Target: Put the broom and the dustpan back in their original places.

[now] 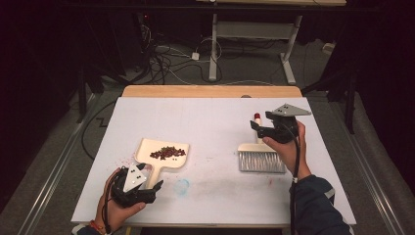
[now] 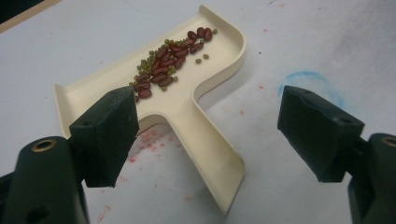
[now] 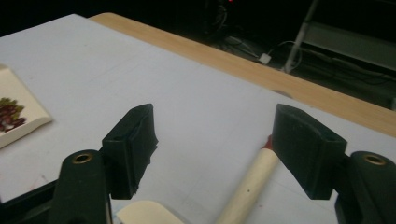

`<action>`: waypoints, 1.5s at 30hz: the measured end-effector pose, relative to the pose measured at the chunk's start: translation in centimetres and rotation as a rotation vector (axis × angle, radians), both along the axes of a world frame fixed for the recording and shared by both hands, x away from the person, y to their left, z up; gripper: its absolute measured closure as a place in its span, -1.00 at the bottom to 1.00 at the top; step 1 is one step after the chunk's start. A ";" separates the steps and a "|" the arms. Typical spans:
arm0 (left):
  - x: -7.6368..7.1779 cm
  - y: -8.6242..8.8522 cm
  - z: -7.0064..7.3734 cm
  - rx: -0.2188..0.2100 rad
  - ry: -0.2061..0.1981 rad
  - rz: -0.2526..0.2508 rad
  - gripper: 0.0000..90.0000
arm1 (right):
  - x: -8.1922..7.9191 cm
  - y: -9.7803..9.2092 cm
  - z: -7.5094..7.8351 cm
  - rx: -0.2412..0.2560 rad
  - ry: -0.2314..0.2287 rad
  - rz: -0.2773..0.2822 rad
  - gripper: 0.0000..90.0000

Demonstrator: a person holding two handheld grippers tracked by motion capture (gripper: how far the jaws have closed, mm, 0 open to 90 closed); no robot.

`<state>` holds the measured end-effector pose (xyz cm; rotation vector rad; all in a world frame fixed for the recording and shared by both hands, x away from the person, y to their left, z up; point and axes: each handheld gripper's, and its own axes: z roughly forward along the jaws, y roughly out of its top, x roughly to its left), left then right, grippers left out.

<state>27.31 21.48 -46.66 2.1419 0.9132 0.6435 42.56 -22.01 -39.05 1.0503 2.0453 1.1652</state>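
A cream dustpan [image 1: 161, 154] lies at the table's left middle, holding a pile of red and green beans [image 1: 167, 152]. In the left gripper view the dustpan [image 2: 187, 102] has its handle running between the jaws, with the beans [image 2: 168, 60] in its tray. My left gripper [image 1: 155, 188] is open just behind the handle's end. A hand brush [image 1: 262, 159] with grey bristles lies at the right. My right gripper [image 1: 255, 128] is open, hovering above the brush's cream handle [image 3: 247, 186], which has a red tip.
The white table sheet [image 1: 215, 122] has a wooden far edge [image 1: 210, 91]. A faint blue smudge [image 1: 182, 186] and red specks mark the sheet near the dustpan. Beyond the table stand a desk frame [image 1: 254, 34] and floor cables.
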 end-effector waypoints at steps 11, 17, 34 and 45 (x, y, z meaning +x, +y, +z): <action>0.0 -0.3 0.1 0.010 -0.007 -0.014 -0.56 | -1.8 0.6 1.1 0.005 -0.042 0.031 -0.55; -0.2 -0.4 0.1 0.014 -0.009 -0.031 -0.58 | -3.0 1.0 1.8 -0.039 -0.070 0.034 -0.56; -0.2 -0.5 0.0 0.025 -0.008 -0.026 -0.58 | -5.6 1.0 2.5 -0.061 -0.114 0.071 -0.55; -0.2 -0.4 0.0 0.021 -0.006 -0.029 -0.58 | -7.1 0.8 2.4 -0.071 -0.141 0.096 -0.55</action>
